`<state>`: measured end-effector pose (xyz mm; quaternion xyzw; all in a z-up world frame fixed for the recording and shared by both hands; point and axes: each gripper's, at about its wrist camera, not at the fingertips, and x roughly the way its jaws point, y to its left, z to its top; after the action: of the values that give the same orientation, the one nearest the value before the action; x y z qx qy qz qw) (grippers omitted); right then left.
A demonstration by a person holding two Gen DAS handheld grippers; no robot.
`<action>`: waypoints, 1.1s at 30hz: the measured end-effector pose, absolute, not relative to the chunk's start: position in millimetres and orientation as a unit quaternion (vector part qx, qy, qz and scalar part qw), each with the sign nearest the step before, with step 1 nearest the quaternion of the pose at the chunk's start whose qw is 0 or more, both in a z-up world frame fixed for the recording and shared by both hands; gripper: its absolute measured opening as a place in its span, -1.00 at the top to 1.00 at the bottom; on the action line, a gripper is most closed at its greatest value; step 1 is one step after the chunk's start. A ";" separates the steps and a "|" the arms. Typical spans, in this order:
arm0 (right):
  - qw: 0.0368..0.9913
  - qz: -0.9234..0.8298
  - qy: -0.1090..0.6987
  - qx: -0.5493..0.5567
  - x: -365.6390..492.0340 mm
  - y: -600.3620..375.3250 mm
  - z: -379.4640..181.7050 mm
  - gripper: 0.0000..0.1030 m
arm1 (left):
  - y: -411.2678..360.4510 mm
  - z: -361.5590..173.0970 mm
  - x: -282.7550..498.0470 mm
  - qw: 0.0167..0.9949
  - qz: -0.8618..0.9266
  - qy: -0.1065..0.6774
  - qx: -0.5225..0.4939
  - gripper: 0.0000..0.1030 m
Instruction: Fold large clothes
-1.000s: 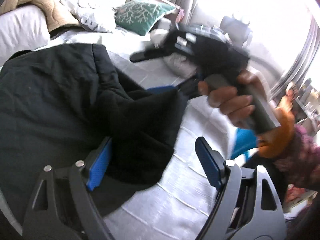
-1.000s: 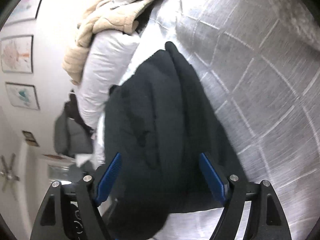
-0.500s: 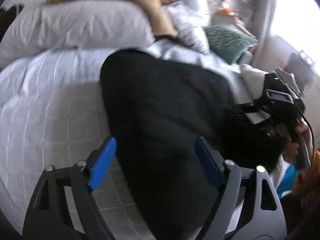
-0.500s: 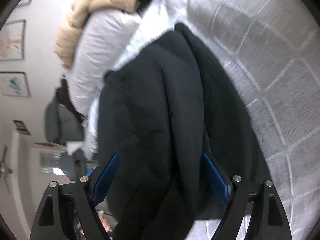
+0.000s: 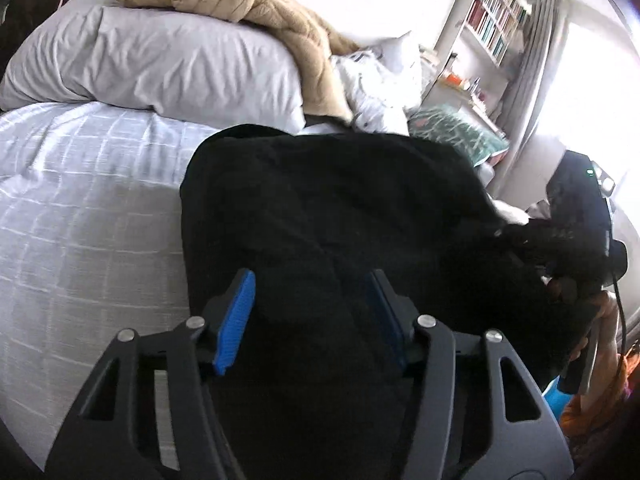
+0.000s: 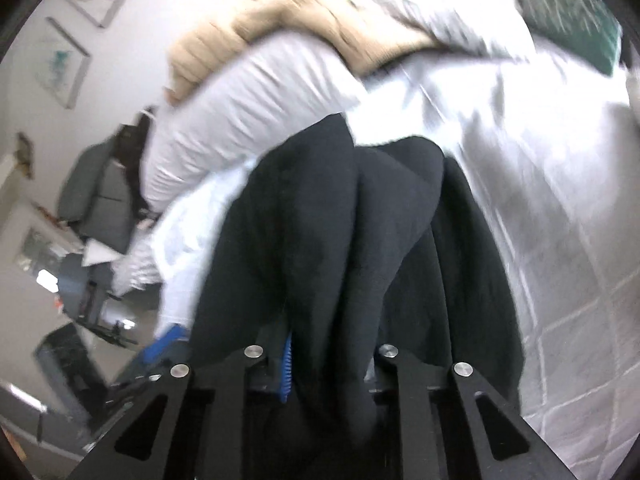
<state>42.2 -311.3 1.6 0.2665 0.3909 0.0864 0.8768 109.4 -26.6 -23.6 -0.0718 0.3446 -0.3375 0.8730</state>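
Our right hand-held gripper (image 6: 328,364) has just been closing and is now clenched on a bunched fold of the black garment (image 5: 340,220), which rises in thick ridges from between its jaws toward twelve o'clock in the right wrist view. Our left hand-held gripper (image 5: 312,316) has also been closing; its blue pads (image 5: 236,320) stand apart with the dark cloth between them, and we judge they do not yet press it, so we count it as released. The garment lies spread on the white checked bedspread (image 5: 80,208), filling the middle of the left wrist view.

We think the main risk is an uneven lift: with only the right side pinched, raising it could drag the cloth into a twisted heap, or the thick bunch could slip from the jaws. The left pads might also close on several layers at once and spoil the fold line.

Around us, a white pillow (image 5: 160,64) sits at eleven o'clock with a tan blanket (image 5: 248,4) over it, and a teal cushion (image 5: 456,136) at two o'clock. These crowd the bed's far end, leaving less room for a fold carried that way.
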 end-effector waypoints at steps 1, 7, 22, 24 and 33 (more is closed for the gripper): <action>0.882 0.086 0.380 0.263 35.9 -318.1 7.7 0.59 | -30.5 -24.4 106.9 0.872 -0.341 0.344 -0.068 -0.15; 0.861 0.039 0.409 0.299 33.9 -374.1 -34.7 0.48 | -67.3 -50.2 95.7 0.859 -0.361 0.364 -0.012 -0.15; 0.809 0.092 0.443 0.376 -6.3 -394.3 -26.9 -0.19 | -87.5 -62.6 81.7 0.875 -0.347 0.334 0.057 -0.17; 0.788 0.063 0.498 0.355 0.8 -386.2 -48.7 -0.19 | -87.2 -62.2 81.4 0.874 -0.347 0.335 0.055 -0.17; 0.789 0.179 0.441 0.389 4.3 -382.2 -52.9 0.42 | -83.8 -61.1 81.6 0.881 -0.337 0.329 0.041 -0.20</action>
<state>4.3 -382.2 -52.9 0.3885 0.4414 0.1788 0.7888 81.6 -83.8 -61.1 0.0411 0.3294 -0.3369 0.8811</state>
